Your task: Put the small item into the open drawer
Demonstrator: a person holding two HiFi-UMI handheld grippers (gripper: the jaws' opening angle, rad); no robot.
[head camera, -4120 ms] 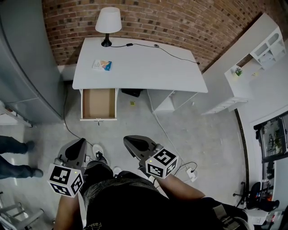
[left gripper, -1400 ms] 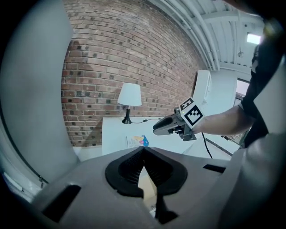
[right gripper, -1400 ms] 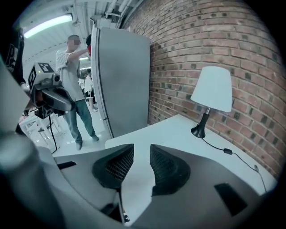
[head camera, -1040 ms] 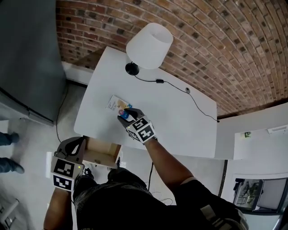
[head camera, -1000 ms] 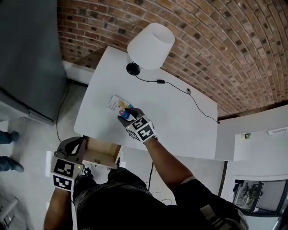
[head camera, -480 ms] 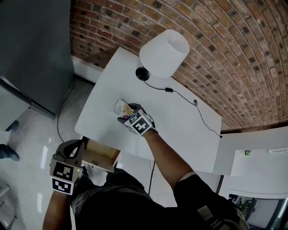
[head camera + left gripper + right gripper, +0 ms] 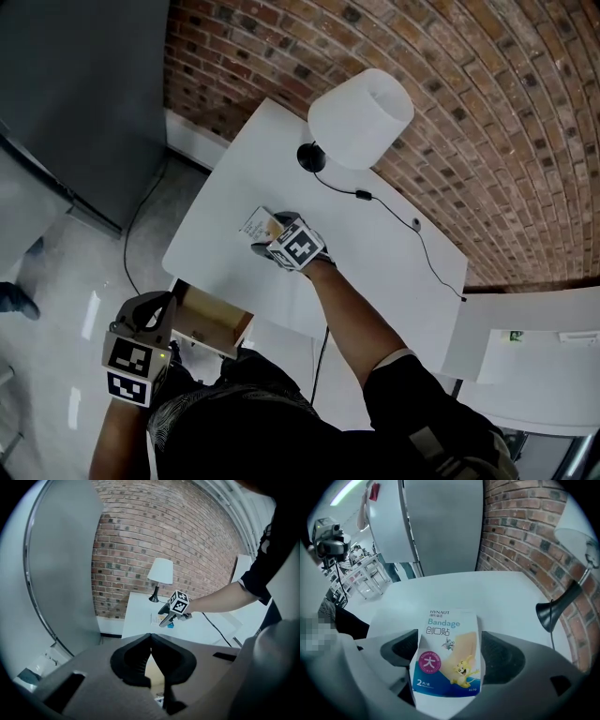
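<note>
The left gripper (image 7: pixel 150 635) hangs off the desk's (image 7: pixel 384 262) front left corner, its jaws closed tip to tip with nothing between them. The open drawer (image 7: pixel 211 328) juts out from under the desk's front edge at that same corner, its brown inside showing. On the desk's left part lies the packet (image 7: pixel 452 620), flat and face up. It reads "HYNAUT" and "Bandage" over Chinese characters, has "大" in a pink circle, a cartoon cat and mouse, and "A170" at its bottom corner. The right gripper (image 7: pixel 450 646) points down over the desk with its jaws spread wide, having just been opening. The packet rests between them, unlifted. A white-shaded lamp (image 7: pixel 361 117) stands at the desk's back edge.
</note>
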